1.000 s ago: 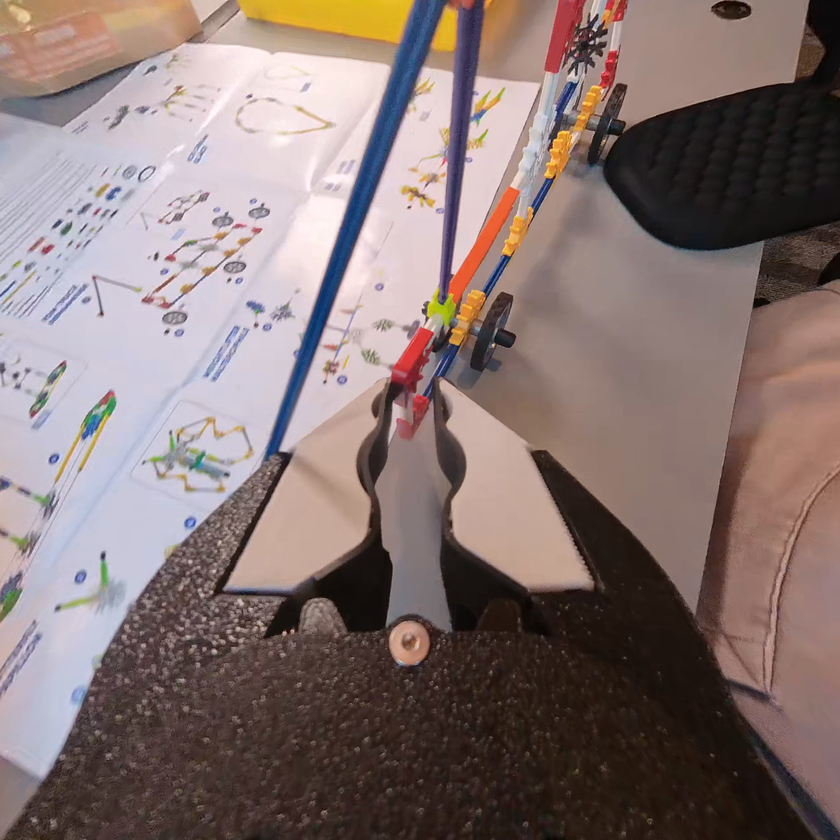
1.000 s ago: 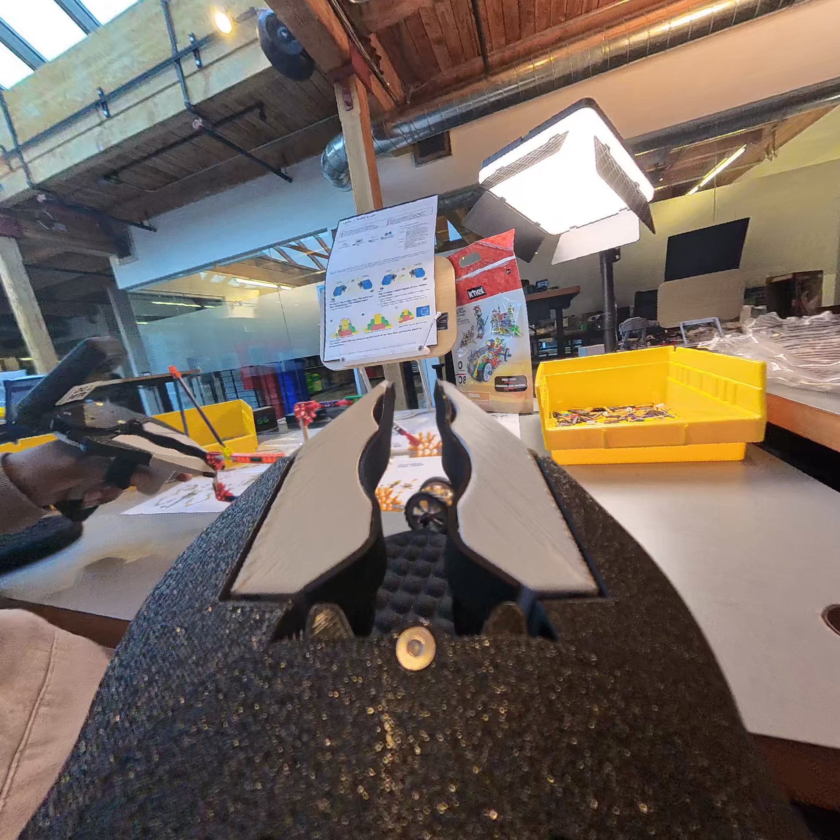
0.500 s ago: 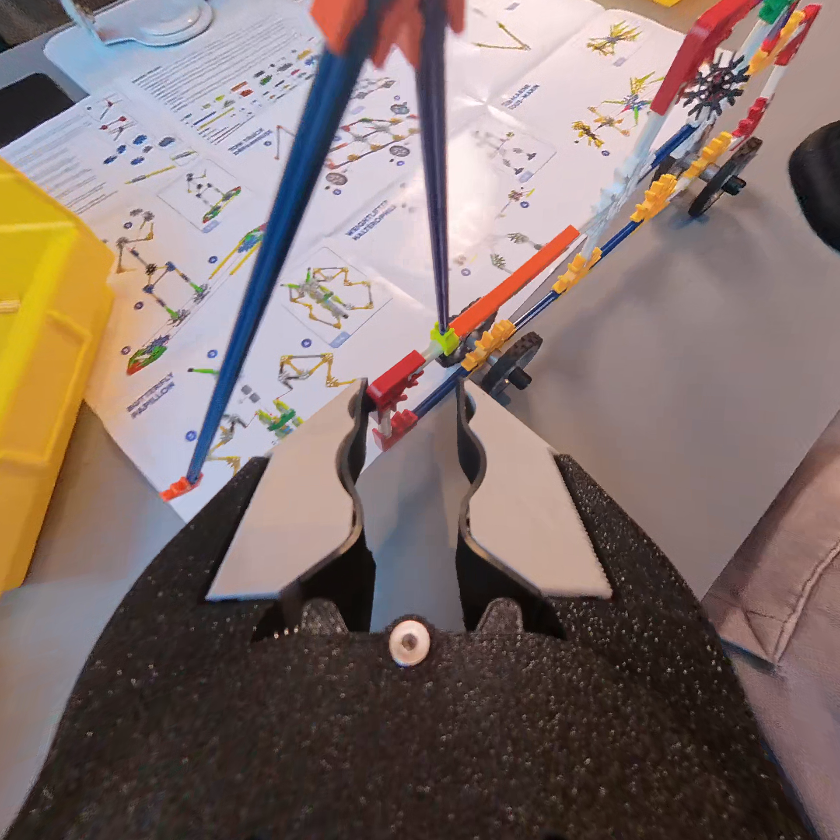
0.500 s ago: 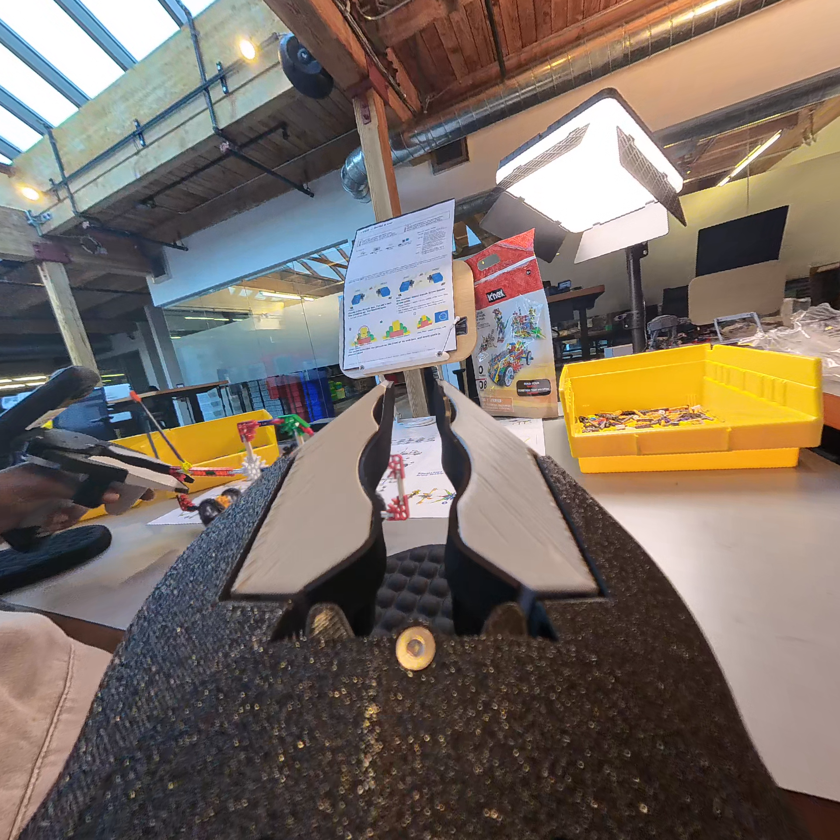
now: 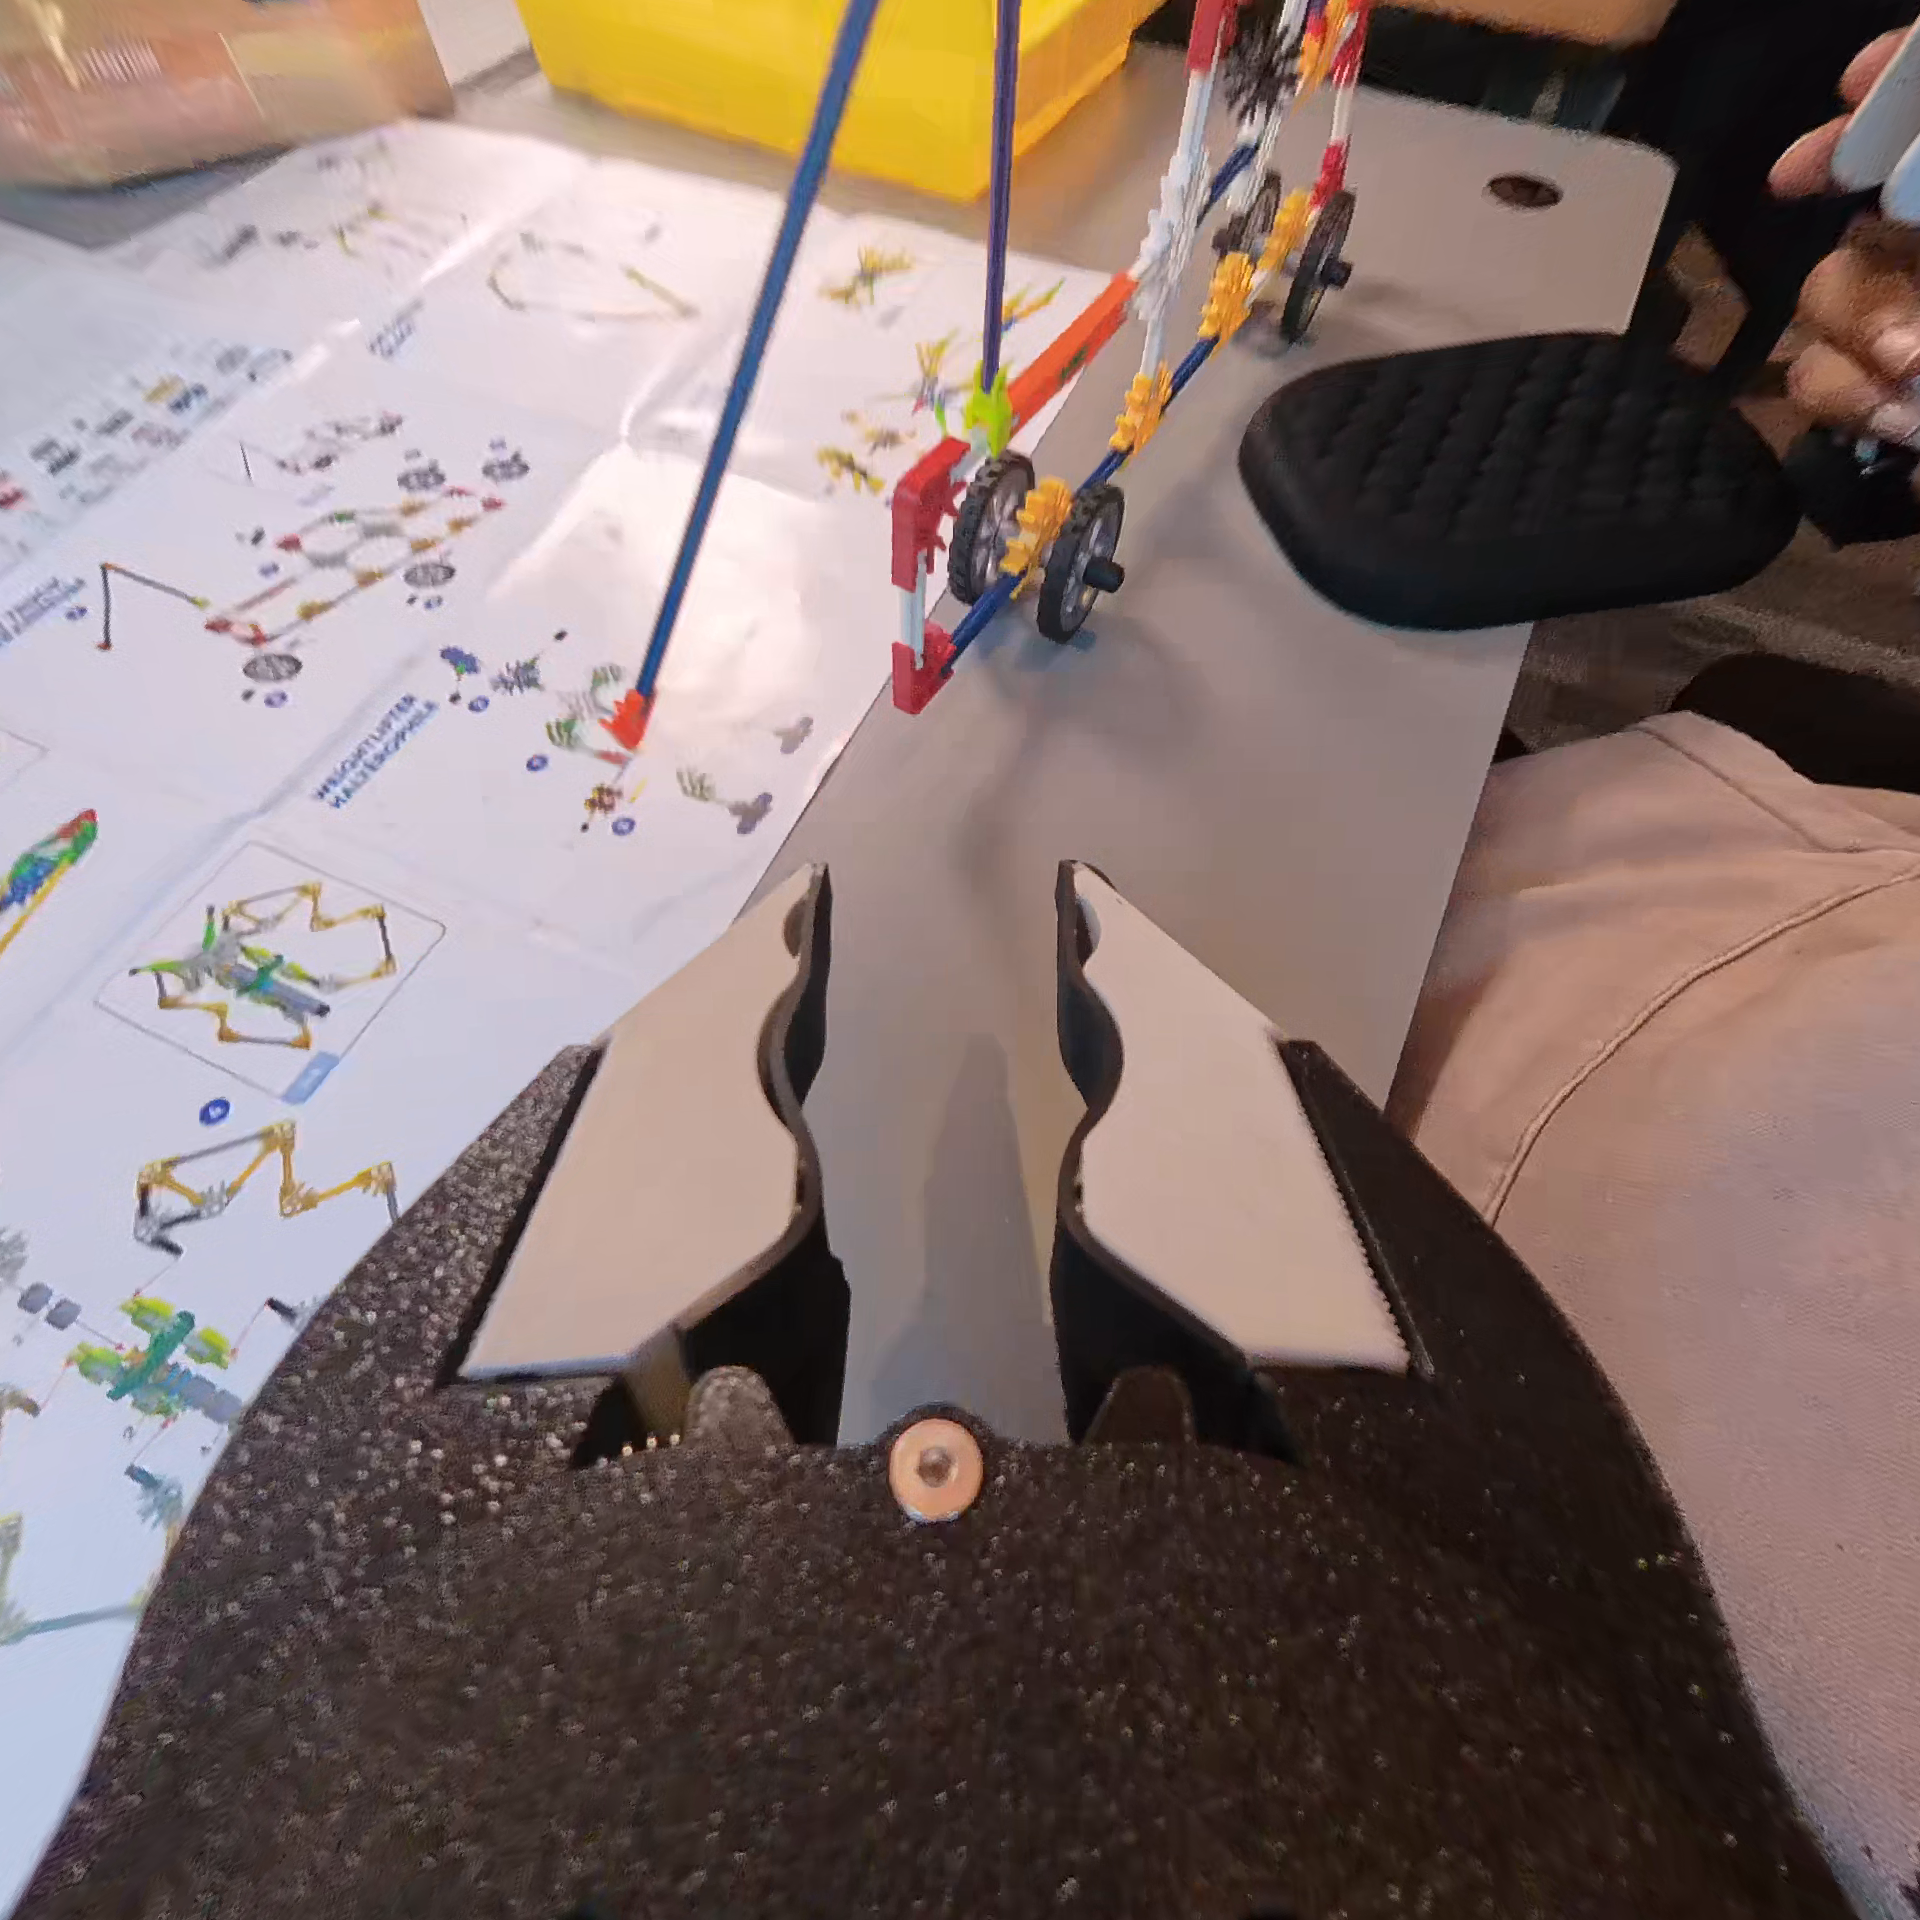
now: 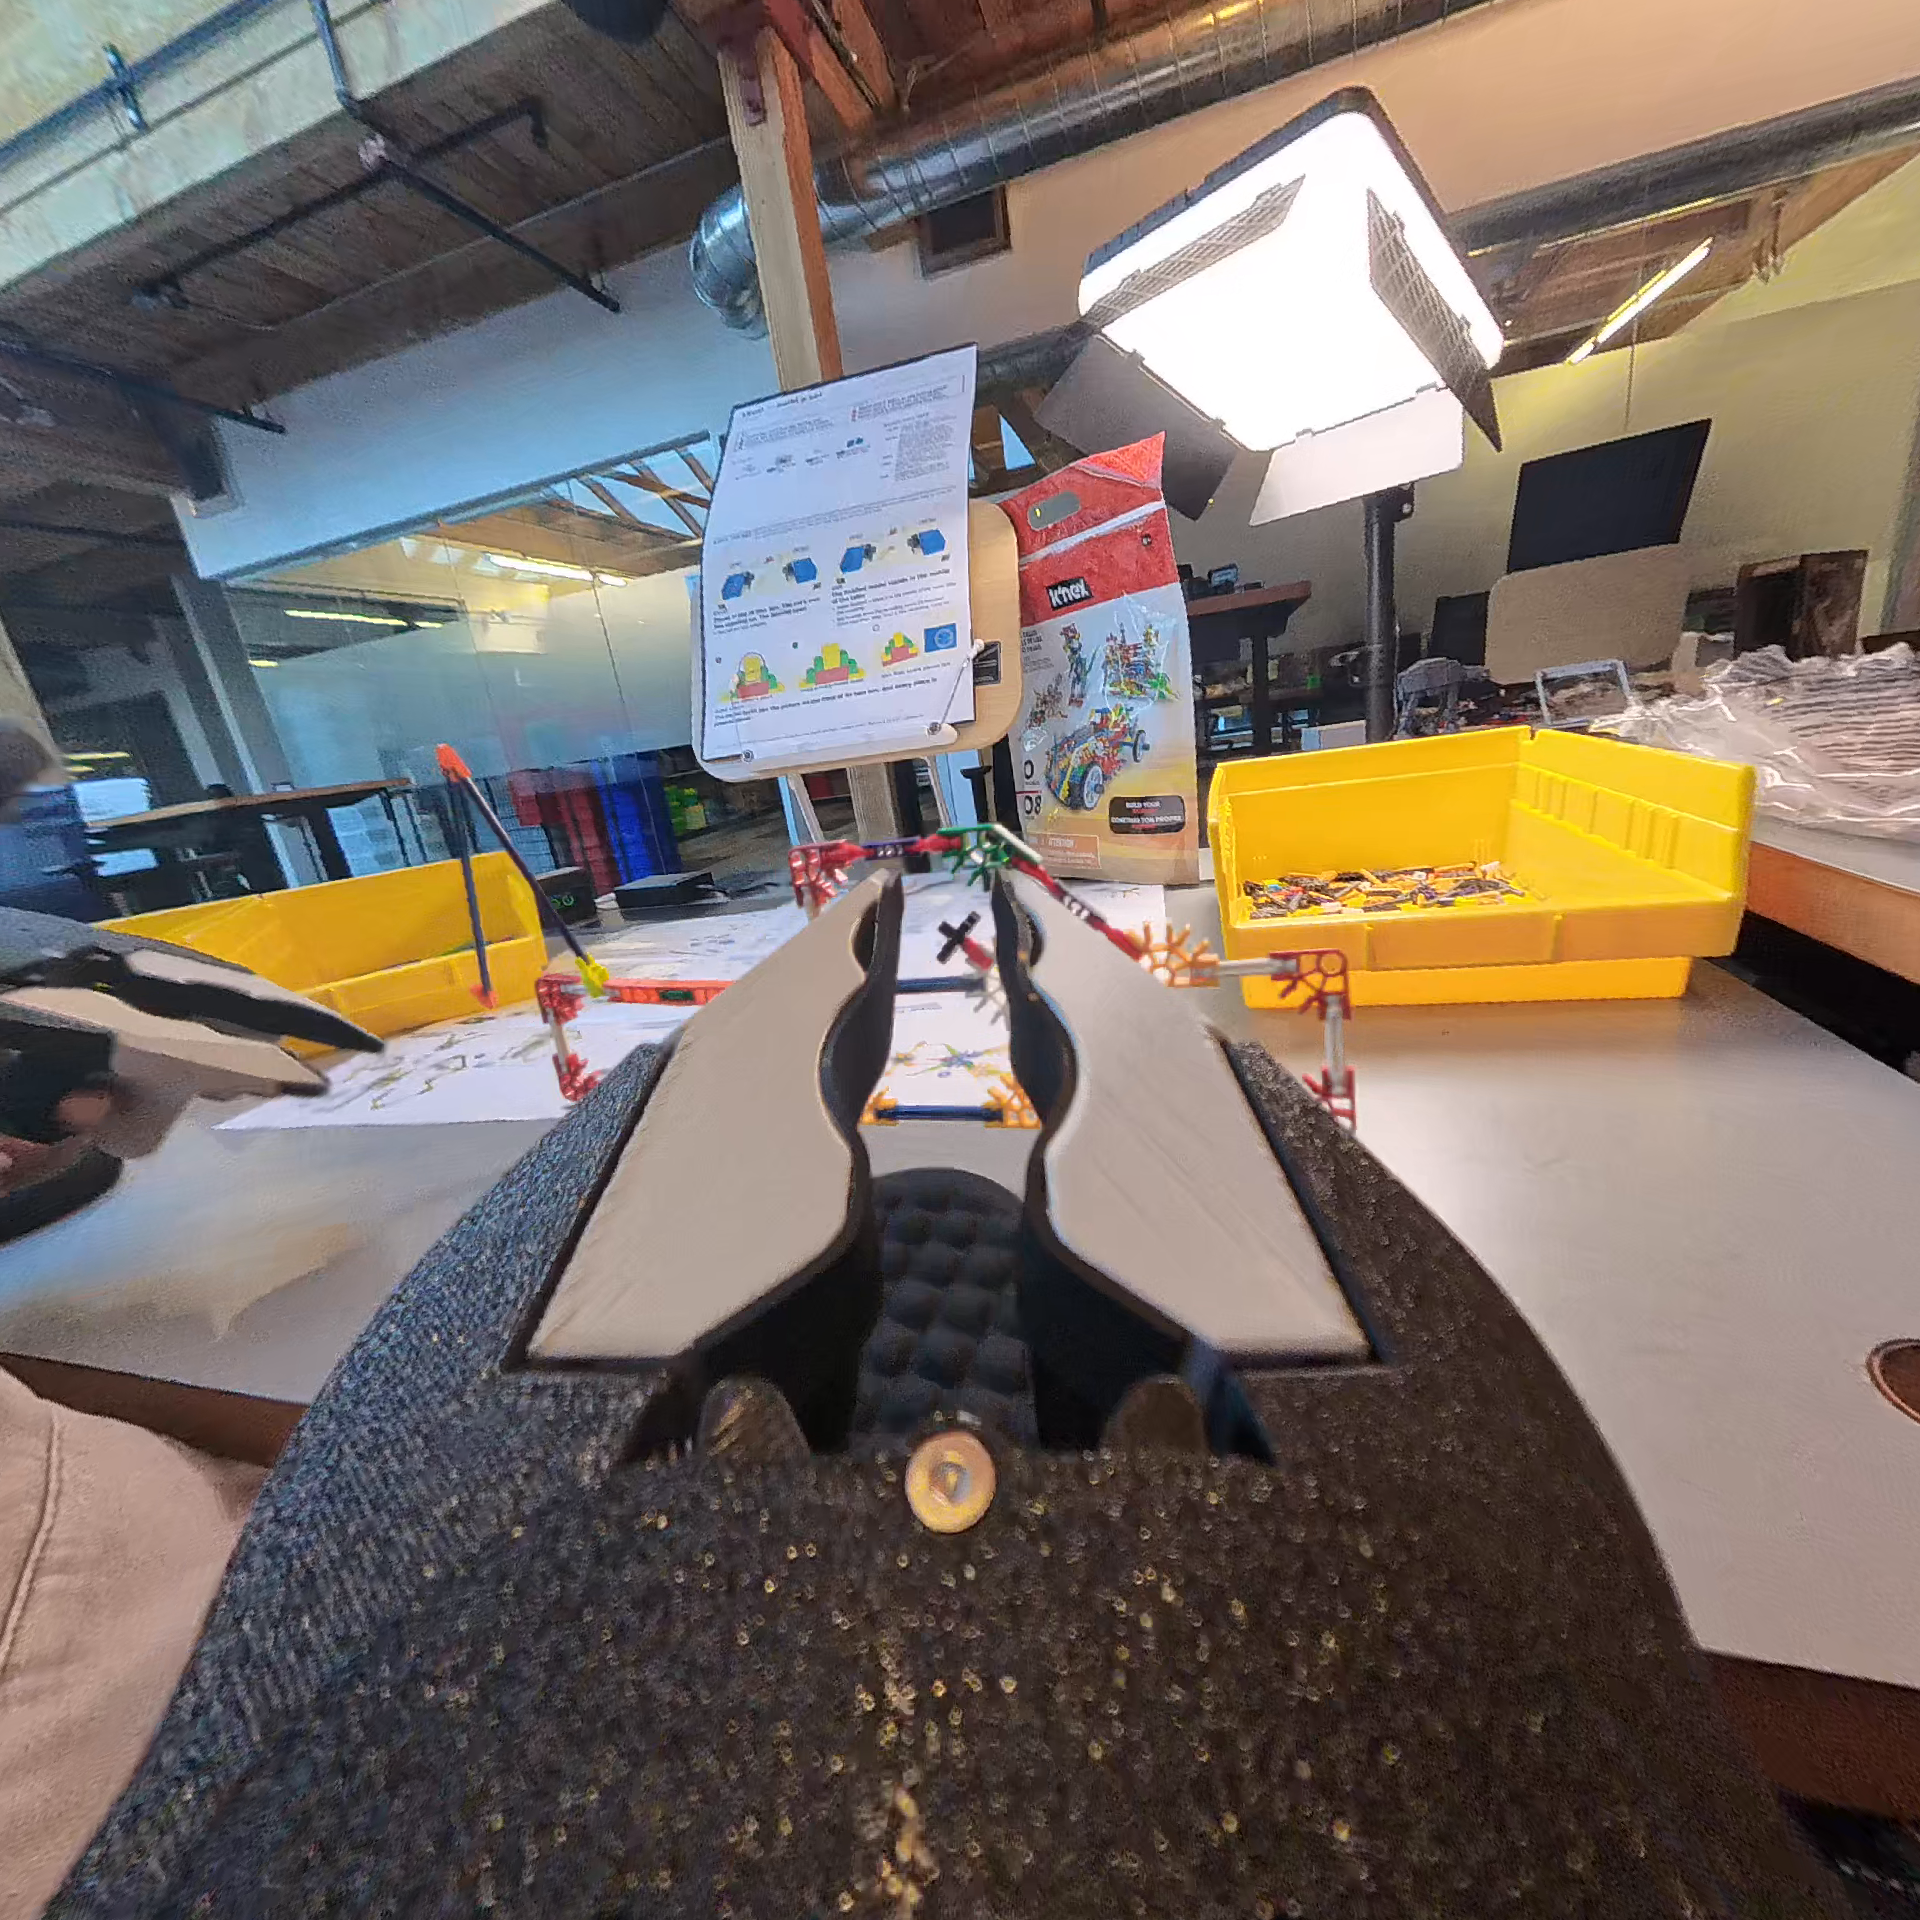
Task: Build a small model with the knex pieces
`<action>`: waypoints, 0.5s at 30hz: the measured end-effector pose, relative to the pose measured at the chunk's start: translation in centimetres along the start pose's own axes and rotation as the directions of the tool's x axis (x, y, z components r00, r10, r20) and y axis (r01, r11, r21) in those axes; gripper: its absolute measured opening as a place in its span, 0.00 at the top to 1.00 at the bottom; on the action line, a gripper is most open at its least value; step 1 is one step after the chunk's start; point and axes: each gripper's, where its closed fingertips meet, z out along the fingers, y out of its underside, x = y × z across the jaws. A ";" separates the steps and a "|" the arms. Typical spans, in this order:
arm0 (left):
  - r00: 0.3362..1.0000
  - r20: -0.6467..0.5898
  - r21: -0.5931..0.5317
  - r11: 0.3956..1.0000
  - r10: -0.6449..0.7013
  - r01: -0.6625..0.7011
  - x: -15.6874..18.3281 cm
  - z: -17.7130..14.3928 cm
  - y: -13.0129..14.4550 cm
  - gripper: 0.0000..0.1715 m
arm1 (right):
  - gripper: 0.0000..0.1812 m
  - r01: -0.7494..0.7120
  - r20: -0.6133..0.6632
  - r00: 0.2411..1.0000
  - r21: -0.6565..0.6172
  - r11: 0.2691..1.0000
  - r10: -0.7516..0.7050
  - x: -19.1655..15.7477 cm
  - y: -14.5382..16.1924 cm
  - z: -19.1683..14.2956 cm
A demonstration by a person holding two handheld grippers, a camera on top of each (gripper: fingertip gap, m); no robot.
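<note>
Left wrist view: the left gripper hovers above the grey table with its jaws parted and nothing between them. Just ahead, well clear of the fingertips, a rod-and-connector model stands on small black wheels at the edge of an unfolded instruction sheet. Two long blue rods rise from the model out of the top of the frame; the lower end of one, capped by a red connector, rests on the sheet. A black padded armrest lies to the right of the model, a yellow bin stands behind it, and a person's hand shows at the far right edge.

Right wrist view: the right gripper points level across the table, its jaws a narrow gap apart and holding nothing; parts of the model show through the gap beyond the tips, and whether the tips touch it cannot be told. The model spreads to both sides of the fingers. The left gripper appears at the left edge, open. Behind stand a clipboard with a printed page, a red toy bag, a yellow bin holding small parts and a lit studio lamp.
</note>
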 end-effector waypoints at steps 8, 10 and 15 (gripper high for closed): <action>0.995 0.104 0.392 0.919 -0.006 -0.036 -0.3 -2.5 -5.4 0.72 | 0.82 0.161 -0.203 0.952 -0.301 0.940 -0.228 4.5 3.2 -0.5; 0.992 0.125 0.409 0.912 -0.025 -0.029 -0.7 -2.6 -5.3 0.70 | 0.76 0.170 -0.235 0.934 -0.374 0.912 -0.270 5.8 3.8 -0.8; 0.993 0.110 0.421 0.907 -0.053 0.002 -0.5 -2.5 -4.7 0.69 | 0.66 0.112 -0.223 0.943 -0.485 0.867 -0.246 7.9 4.6 -0.3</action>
